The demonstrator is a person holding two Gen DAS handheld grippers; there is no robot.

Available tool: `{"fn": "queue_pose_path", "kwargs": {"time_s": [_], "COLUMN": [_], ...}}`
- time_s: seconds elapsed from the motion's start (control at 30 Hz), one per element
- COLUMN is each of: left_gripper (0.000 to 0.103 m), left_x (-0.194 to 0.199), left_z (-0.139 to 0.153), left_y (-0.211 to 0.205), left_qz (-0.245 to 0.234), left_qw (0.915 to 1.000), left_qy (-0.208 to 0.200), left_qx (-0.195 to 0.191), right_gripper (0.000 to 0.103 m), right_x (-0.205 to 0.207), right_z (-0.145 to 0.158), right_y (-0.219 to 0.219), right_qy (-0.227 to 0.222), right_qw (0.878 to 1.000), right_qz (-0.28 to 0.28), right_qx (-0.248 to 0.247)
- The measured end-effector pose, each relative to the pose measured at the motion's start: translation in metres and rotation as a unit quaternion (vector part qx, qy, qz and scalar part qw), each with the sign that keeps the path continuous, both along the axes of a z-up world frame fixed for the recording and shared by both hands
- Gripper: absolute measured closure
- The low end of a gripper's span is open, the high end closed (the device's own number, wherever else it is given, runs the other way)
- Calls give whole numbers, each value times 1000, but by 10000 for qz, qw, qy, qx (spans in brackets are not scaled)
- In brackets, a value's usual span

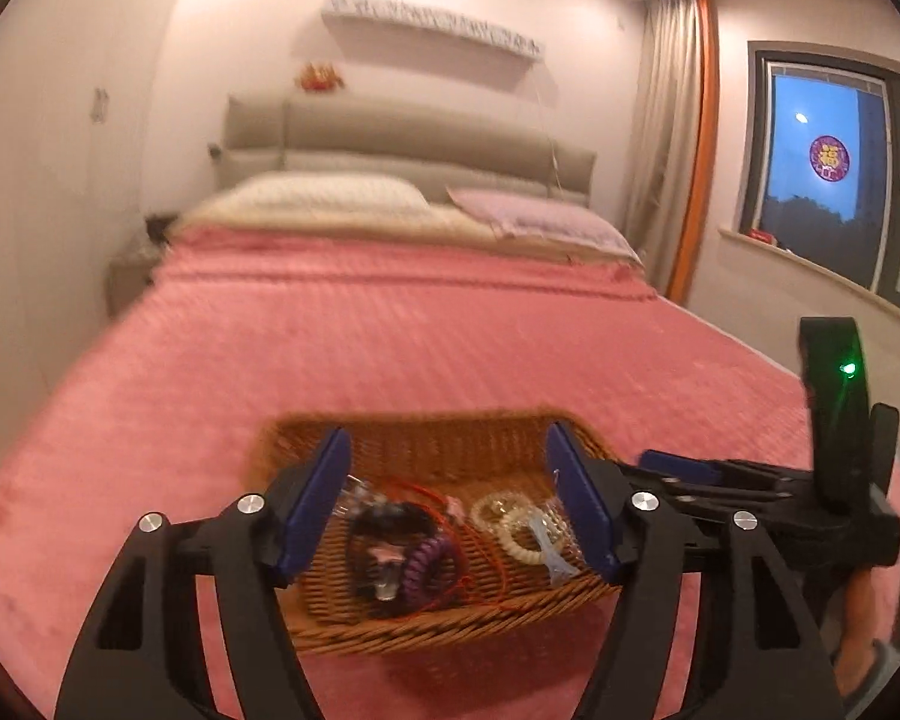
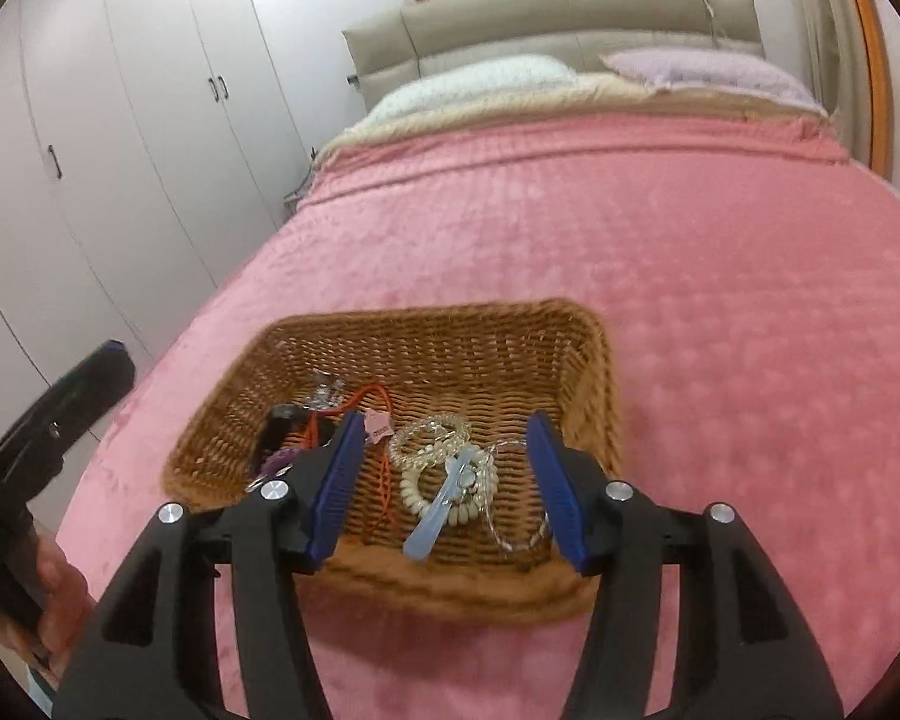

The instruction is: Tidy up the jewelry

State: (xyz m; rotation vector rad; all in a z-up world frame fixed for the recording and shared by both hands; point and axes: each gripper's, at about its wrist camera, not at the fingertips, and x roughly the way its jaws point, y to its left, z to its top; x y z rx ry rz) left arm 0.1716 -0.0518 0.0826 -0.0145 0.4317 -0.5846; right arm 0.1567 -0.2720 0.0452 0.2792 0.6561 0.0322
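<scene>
We are holding both claws over a wicker basket that is sitting on the pink bedspread. The left claw is standing open with nothing between its blue pads, and the right claw is likewise open and empty, hovering just above the near rim.

The jewelry is lying loose on the basket floor: cream bead bracelets with a pale blue hair clip lying across them, a thin clear-bead chain beside those, a red cord running along the weave, and a purple spiral hair tie against a dark item on the left that we cannot identify.

We are judging tangling as the main risk: the pieces are overlapping, so closing on one bracelet may drag the clip or chain along. The light basket could also slide on the soft bedspread if a pad is catching the rim.
</scene>
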Motion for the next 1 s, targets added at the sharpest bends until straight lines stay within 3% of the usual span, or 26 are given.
{"fn": "queue_pose_path", "kwargs": {"time_s": [0.1, 0.2, 0.3, 0.43, 0.57, 0.63, 0.87, 1.0], "left_gripper": [24, 9, 8, 8, 8, 8, 8, 8], "left_x": [-28, -70, -108, -137, -147, -148, -126, -117], "left_z": [13, 22, 20, 1, -24, -37, -68, -74], "left_y": [11, 21, 24, 24, 17, 13, 7, 18], "left_qz": [238, 963, 1203, 1399, 1592, 1792, 1582, 1585], "left_qw": [9993, 9900, 9823, 9779, 9734, 9664, 9771, 9816], "left_qy": [-272, -1027, -1426, -1535, -1590, -1746, -1201, -927], "left_qx": [-32, 9, 139, 249, 422, 583, 763, 519], "right_gripper": [50, 50, 47, 38, 37, 37, 37, 37], "right_x": [-27, -64, -102, -137, -147, -146, -132, -134], "right_z": [22, 43, 47, 32, 7, -5, -29, -35], "right_y": [5, 18, 33, 53, 66, 69, 57, 59], "right_qy": [-307, -813, -1247, -1592, -1675, -1671, -1486, -1486], "right_qw": [9995, 9958, 9898, 9802, 9722, 9698, 9771, 9779], "right_qz": [2, -192, -316, -620, -858, -874, -847, -819], "right_qx": [-55, -374, -610, -1000, -1391, -1548, -1263, -1220]}}
